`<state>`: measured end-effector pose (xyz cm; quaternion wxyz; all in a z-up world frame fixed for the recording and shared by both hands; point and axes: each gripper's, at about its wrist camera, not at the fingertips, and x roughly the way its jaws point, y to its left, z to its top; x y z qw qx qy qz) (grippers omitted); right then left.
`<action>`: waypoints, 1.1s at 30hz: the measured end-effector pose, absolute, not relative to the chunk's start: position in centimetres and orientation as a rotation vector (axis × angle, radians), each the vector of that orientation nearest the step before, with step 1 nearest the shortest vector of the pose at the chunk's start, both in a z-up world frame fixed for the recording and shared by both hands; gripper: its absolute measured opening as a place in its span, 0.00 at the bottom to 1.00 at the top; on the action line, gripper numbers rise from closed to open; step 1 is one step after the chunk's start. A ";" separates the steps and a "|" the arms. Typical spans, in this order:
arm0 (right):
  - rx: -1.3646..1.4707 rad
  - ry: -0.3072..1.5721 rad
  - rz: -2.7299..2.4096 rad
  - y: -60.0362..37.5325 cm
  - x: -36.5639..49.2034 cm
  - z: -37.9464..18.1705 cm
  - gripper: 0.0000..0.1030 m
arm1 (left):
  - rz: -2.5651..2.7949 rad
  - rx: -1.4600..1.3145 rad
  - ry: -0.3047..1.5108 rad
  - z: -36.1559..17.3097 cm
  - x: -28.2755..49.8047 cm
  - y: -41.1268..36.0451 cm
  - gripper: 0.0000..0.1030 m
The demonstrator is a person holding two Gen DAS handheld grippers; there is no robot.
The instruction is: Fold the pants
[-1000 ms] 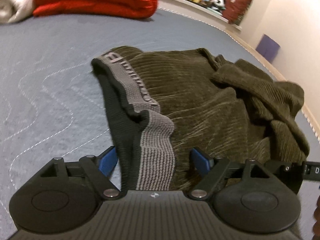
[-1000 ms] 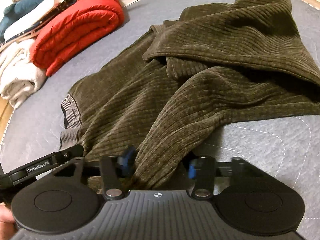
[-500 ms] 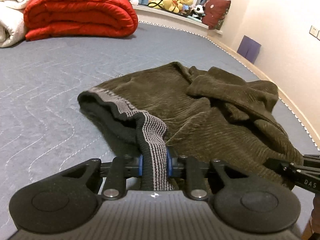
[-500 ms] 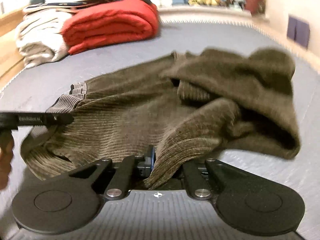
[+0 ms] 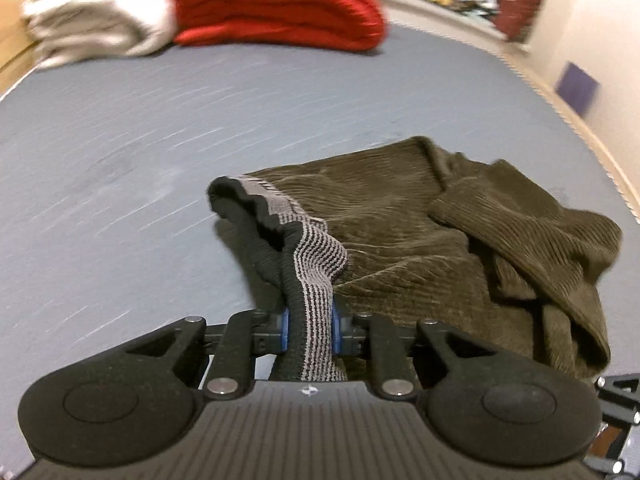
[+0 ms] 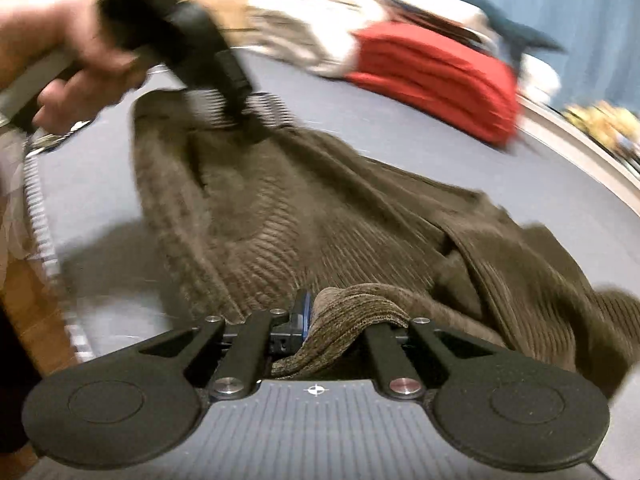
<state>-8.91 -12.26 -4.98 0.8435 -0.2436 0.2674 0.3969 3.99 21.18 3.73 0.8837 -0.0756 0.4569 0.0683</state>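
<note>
Left tongs (image 5: 308,330) are closing on the waistband (image 5: 316,256), right tongs (image 6: 340,332) clamp the pants (image 6: 320,216); lift evenly toward twelve o'clock, keeping cloth taut above the bed (image 5: 140,140).

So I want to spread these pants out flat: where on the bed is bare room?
The bed is bare left of the pants, from their waistband up to the red blanket and white blanket. A narrower strip runs behind the pants. It is crowded at the right, where the bunched legs reach the bed's edge.
</note>
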 end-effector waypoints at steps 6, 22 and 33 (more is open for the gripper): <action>-0.532 0.589 0.960 -7.8 -10.7 -4.5 0.09 | 0.248 -0.162 0.942 4.2 0.7 25.0 0.32; -0.369 0.699 1.116 -16.4 -6.5 -0.6 0.28 | 0.065 -0.115 0.732 2.8 8.4 17.7 0.52; -0.330 0.581 1.009 -18.6 -2.9 0.2 0.56 | 0.036 -0.192 0.790 2.0 10.0 20.6 0.52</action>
